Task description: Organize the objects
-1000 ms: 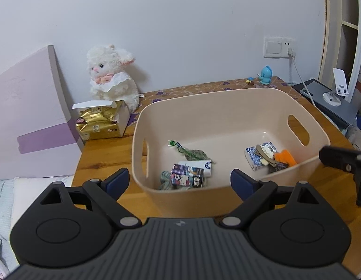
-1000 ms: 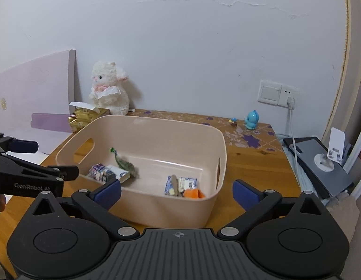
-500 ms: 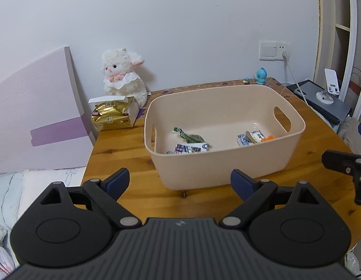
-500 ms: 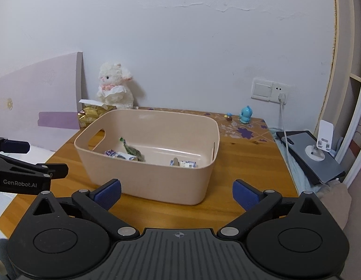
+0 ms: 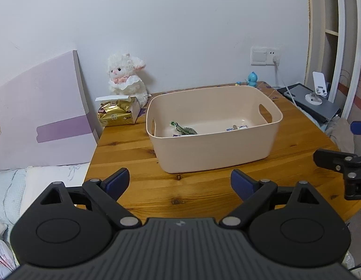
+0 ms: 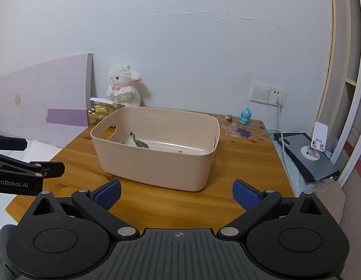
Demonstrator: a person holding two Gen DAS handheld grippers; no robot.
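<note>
A beige plastic bin (image 5: 217,154) stands on the wooden table (image 5: 133,158); it also shows in the right wrist view (image 6: 157,168). Inside it lie a green wrapper (image 5: 185,129) and small blue-and-white packets (image 5: 236,127); the near wall hides most of the contents. My left gripper (image 5: 180,183) is open and empty, held back above the table's front edge. My right gripper (image 6: 176,194) is open and empty, also in front of the bin. Each gripper shows at the edge of the other's view.
A white plush lamb (image 5: 125,79) and a gold tissue pack (image 5: 117,114) stand at the back left. A small blue figure (image 5: 252,79) is at the back right by the wall socket (image 5: 265,56). A phone stand (image 5: 317,91) sits on a dark device to the right. A purple board (image 5: 40,116) leans on the left.
Both grippers have pulled back and away from the bin, which now looks smaller and farther. Both stay open and empty. The bin has not moved.
</note>
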